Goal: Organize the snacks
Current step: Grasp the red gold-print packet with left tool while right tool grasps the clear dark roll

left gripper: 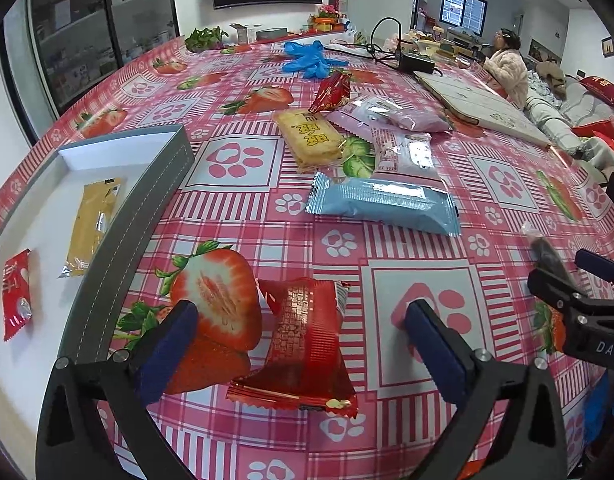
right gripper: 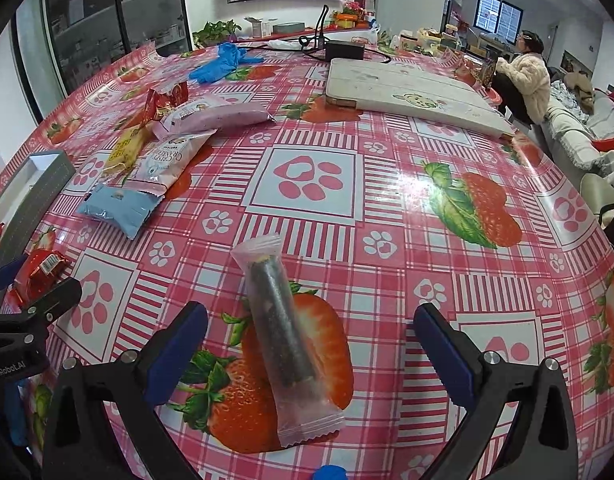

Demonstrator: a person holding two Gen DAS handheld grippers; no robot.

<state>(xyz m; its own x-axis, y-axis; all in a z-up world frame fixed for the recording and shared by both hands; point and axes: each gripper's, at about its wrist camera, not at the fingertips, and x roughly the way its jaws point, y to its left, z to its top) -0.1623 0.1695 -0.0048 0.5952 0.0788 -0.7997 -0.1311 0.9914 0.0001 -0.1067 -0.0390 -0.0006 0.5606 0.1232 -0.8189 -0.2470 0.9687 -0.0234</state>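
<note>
Pink checked oilcloth printed with strawberries and paw marks covered the table (right gripper: 315, 184). On it, between the wide-spread jaws of the left gripper (left gripper: 301, 320), lay a red snack packet (left gripper: 307, 340), touched by neither pad. The right gripper (right gripper: 311, 320) was likewise spread open around a clear wrapper holding a dark roll (right gripper: 283, 332), which rested flat on a printed strawberry with clear gaps to both fingers. Left of the red packet stood a grey-edged white tray (left gripper: 119, 232), already holding a yellow sachet (left gripper: 93, 224) and a small red packet (left gripper: 15, 294). Farther back a loose heap waited: a light blue bar wrapper (left gripper: 383, 202), a white and pink biscuit pack (left gripper: 407, 156), a yellow cracker pack (left gripper: 309, 140), a pink bar (left gripper: 391, 114) and another red packet (left gripper: 333, 92). Blue gloves (left gripper: 309, 58) lay beyond them, near a white folded board (right gripper: 407, 92).
</note>
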